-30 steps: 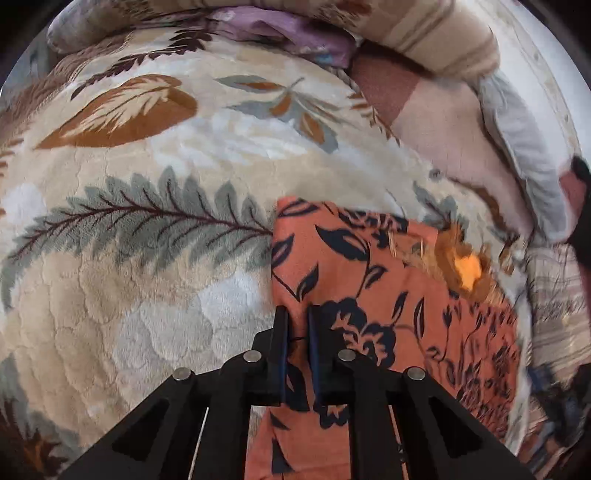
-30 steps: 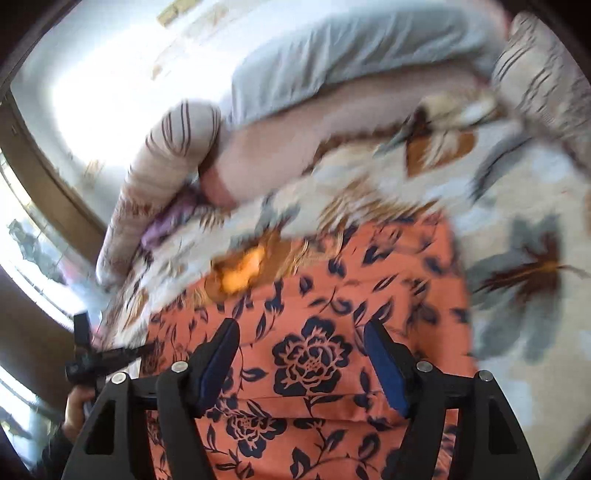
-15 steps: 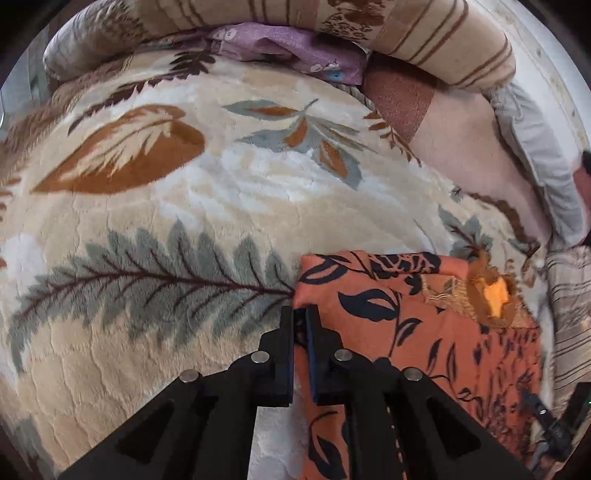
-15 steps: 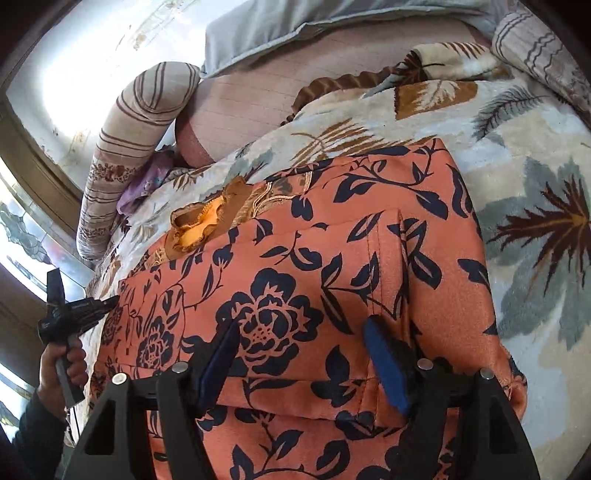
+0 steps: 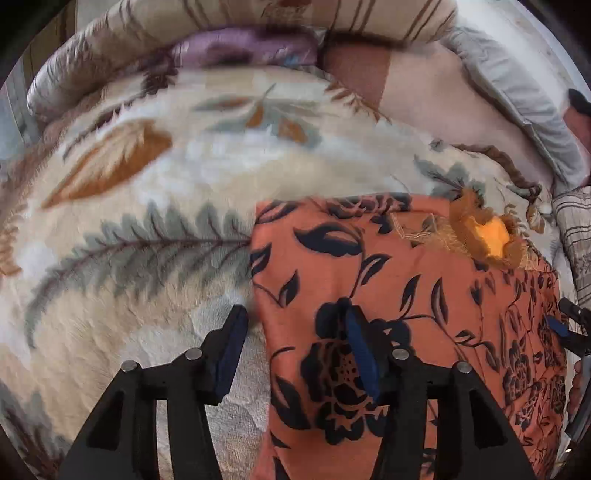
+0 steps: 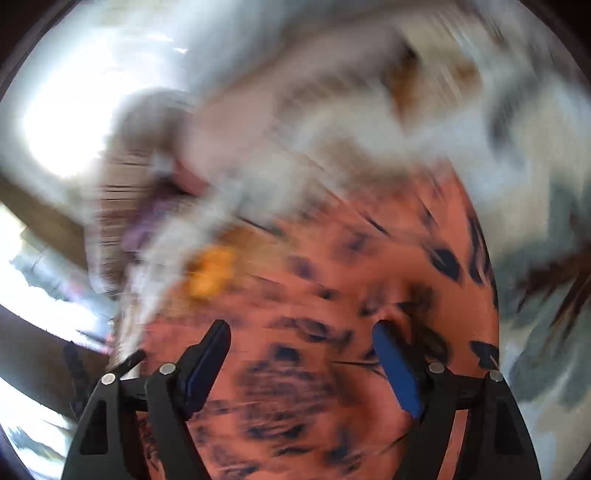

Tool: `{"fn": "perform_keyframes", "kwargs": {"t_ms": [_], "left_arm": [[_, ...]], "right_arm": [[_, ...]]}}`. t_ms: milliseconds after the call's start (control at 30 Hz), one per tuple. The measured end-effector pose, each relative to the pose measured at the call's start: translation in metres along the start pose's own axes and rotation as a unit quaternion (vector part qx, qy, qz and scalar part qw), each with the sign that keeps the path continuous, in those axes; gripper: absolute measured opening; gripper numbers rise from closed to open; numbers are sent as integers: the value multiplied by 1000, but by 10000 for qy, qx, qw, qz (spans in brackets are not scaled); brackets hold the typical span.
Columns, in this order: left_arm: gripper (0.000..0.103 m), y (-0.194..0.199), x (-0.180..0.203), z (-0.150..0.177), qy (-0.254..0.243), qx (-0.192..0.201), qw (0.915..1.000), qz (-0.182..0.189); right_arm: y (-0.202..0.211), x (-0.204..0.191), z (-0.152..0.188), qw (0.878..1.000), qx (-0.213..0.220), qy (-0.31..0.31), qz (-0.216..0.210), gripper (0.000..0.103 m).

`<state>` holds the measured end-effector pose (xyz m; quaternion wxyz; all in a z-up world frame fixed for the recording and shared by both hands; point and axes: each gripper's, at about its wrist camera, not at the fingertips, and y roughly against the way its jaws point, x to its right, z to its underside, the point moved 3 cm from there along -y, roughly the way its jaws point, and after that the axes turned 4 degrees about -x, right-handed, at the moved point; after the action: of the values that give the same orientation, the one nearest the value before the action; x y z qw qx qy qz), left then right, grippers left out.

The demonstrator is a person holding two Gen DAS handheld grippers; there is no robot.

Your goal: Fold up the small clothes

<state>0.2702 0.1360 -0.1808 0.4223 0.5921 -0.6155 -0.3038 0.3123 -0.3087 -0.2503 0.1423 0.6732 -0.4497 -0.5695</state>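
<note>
An orange garment (image 5: 424,295) with dark blue flowers and a yellow neck trim (image 5: 491,236) lies flat on a beige leaf-patterned blanket (image 5: 147,221). My left gripper (image 5: 295,332) hovers at the garment's left edge with its jaws opening. The edge lies between the fingers and neither pad presses on it. In the heavily blurred right wrist view, my right gripper (image 6: 303,350) is over the garment (image 6: 332,295), jaws wide and still opening, nothing clamped. That gripper also shows at the far right of the left wrist view, as a dark tip (image 5: 569,328) with a hand below.
At the head of the bed lie a striped bolster (image 5: 332,18), a purple cloth (image 5: 240,51), a pinkish pillow (image 5: 443,99) and a grey pillow (image 5: 517,103). The right wrist view has a bright window (image 6: 55,129) on its left.
My left gripper was shut on the garment's left edge and has let it go, jaws parting. The right gripper swung quickly over the garment, blurring its view, and opened slightly wider.
</note>
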Motion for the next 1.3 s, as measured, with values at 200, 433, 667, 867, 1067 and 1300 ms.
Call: {"fn": "perform_keyframes", "kwargs": {"t_ms": [200, 433, 667, 867, 1067, 1300], "left_arm": [[62, 49, 0, 6, 27, 521, 9982, 310], [66, 36, -2, 29, 10, 189, 9998, -98], [70, 33, -10, 61, -10, -364, 9988, -324], [71, 90, -10, 73, 0, 99, 9999, -29], [79, 148, -29, 142, 296, 186, 9980, 529], [79, 162, -52, 254, 924, -475, 9909, 853]], "right_arm": [[34, -33, -4, 9960, 664, 558, -194, 82], [41, -34, 12, 9976, 635, 256, -132, 83], [21, -21, 66, 9995, -145, 264, -8, 84], [90, -54, 83, 9972, 571, 465, -157, 85], [157, -37, 147, 9982, 312, 507, 76, 85], [195, 49, 233, 9965, -623, -69, 548, 85]]}}
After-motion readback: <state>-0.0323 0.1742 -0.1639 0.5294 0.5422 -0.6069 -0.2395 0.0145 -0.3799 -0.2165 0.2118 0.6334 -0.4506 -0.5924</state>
